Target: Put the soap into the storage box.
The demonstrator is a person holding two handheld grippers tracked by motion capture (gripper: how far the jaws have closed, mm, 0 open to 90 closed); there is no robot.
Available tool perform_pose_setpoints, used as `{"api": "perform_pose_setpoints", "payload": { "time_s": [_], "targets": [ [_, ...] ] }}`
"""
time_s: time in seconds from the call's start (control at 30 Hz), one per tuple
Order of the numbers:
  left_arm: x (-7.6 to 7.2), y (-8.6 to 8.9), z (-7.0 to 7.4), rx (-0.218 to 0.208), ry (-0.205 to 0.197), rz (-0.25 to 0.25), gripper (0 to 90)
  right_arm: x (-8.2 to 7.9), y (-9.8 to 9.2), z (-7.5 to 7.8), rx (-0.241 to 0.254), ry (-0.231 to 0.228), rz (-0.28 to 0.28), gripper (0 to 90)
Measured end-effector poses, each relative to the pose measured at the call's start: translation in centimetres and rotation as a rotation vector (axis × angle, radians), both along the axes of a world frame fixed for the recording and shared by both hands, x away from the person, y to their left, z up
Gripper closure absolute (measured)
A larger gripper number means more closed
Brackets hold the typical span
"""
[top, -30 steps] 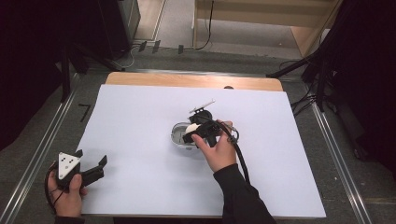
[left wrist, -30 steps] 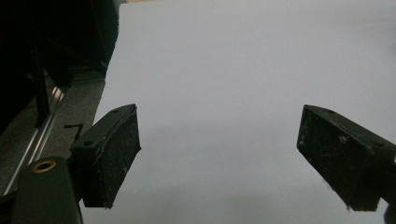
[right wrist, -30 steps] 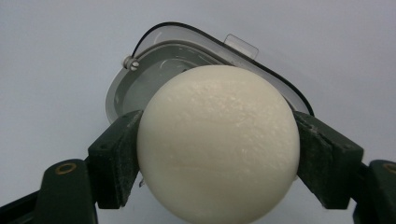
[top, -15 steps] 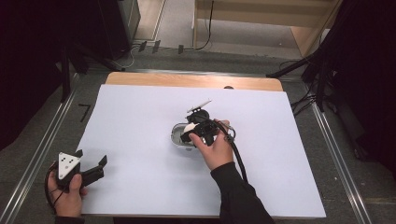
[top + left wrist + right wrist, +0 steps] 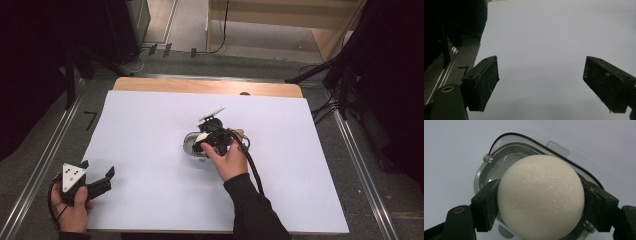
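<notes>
While my right tongs (image 5: pixel 541 202) hang over the middle of the white sheet (image 5: pixel 150 130), they pinch a smooth cream-white ball (image 5: pixel 540 198), one black pad pressed against each side of it. The ball sits right above a small clear container (image 5: pixel 499 152) with a round rim and a little tab on its far edge; from the right gripper view I look straight down past the ball into that open container, and I cannot tell whether the ball touches its bottom. In the high view my right hand (image 5: pixel 227 160) wraps the tongs just beside the container (image 5: pixel 192 145), and the black cable trails back along my dark sleeve (image 5: pixel 252 210). My left tongs (image 5: pixel 541 82) are spread wide with nothing between the pads, only bare white sheet ahead of them. My left hand (image 5: pixel 72 207) holds them low at the near left corner of the sheet, well apart from the container, with the grey three-cornered plate facing up.
</notes>
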State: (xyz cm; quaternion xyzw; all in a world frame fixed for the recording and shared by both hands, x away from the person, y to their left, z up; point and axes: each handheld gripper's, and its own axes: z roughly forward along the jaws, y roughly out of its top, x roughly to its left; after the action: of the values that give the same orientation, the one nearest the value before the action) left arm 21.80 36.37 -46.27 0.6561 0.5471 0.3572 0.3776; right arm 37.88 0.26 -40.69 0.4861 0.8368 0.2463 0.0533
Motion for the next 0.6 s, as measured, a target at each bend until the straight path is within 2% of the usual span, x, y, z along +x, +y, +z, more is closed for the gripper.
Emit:
{"api": "perform_pose_setpoints", "payload": {
  "time_s": [0.6],
  "targets": [
    [0.0,0.01,0.0,-0.001,0.0,0.0,13.9,0.24,0.36,-0.64,-0.001,0.013,0.003,23.6]
  ]
}}
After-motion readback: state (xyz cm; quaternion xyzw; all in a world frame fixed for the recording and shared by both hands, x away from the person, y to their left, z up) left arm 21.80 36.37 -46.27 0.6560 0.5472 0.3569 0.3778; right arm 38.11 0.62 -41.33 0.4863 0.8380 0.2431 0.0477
